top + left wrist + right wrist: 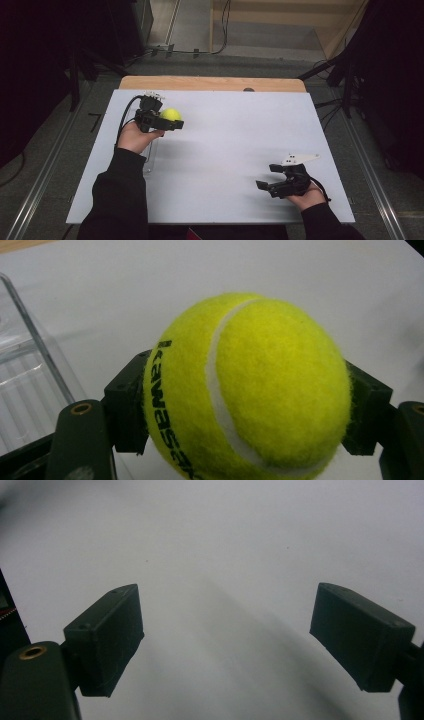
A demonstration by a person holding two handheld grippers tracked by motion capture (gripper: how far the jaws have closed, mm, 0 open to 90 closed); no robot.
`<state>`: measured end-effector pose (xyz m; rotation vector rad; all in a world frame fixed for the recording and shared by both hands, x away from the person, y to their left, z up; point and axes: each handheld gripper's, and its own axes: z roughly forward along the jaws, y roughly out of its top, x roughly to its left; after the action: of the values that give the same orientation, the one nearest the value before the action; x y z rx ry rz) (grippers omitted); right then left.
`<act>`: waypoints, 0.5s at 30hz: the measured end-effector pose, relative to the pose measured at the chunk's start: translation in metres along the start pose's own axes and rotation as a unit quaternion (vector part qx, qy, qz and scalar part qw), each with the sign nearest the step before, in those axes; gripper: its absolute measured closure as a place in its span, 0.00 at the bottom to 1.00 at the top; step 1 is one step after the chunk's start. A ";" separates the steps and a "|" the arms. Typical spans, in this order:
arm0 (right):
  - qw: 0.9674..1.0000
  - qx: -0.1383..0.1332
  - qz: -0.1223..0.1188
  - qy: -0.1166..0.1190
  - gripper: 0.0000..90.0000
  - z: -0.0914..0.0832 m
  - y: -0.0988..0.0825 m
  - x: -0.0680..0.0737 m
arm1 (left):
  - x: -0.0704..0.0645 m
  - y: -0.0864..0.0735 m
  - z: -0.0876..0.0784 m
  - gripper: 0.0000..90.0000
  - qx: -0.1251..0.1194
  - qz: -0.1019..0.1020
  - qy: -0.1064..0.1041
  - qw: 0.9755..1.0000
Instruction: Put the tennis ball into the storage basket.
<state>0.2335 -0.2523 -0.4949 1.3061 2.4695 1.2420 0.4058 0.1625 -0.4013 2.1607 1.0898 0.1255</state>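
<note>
A yellow tennis ball (172, 114) with black lettering is clamped between the jaws of my left gripper (170, 121) over the far left of the white table top. Seen close in the left gripper view, the ball (260, 390) bulges out between the two black pads (127, 412), which press on its sides. My right gripper (266, 181) rests near the front right of the table, its jaws wide apart. In the right gripper view the gap of the right gripper (227, 640) holds nothing, and bare white table lies beyond its fingers (107, 635).
A clear plastic tray (30, 365) lies on the table just left of the ball; its edge (150, 160) shows beside my left forearm. The white board (230, 150) lies on a wooden table (210, 83). Dark stands and cables surround it.
</note>
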 end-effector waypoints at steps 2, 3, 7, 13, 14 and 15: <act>1.000 0.001 0.000 0.000 0.13 0.000 0.000 0.000 | 0.002 -0.001 -0.001 0.29 -0.001 -0.003 0.004 1.000; 1.000 0.001 -0.001 0.000 0.13 0.000 0.000 0.000 | 0.004 -0.001 -0.001 0.29 0.000 -0.004 0.003 1.000; 1.000 0.000 0.000 0.000 0.13 0.000 0.000 0.000 | 0.008 -0.003 -0.004 0.29 -0.002 -0.011 0.008 1.000; 1.000 0.000 -0.001 0.000 0.13 0.000 0.000 0.000 | 0.015 -0.004 -0.008 0.29 -0.003 -0.015 0.021 1.000; 1.000 0.000 -0.001 0.000 0.13 0.000 0.000 0.000 | 0.015 -0.005 -0.009 0.29 -0.006 -0.019 0.022 1.000; 1.000 0.000 -0.001 0.000 0.13 0.000 0.000 0.000 | 0.016 -0.005 -0.010 0.29 -0.004 -0.018 0.026 1.000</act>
<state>0.2335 -0.2521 -0.4949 1.3039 2.4704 1.2423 0.4092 0.1822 -0.4005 2.1395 1.1545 0.1696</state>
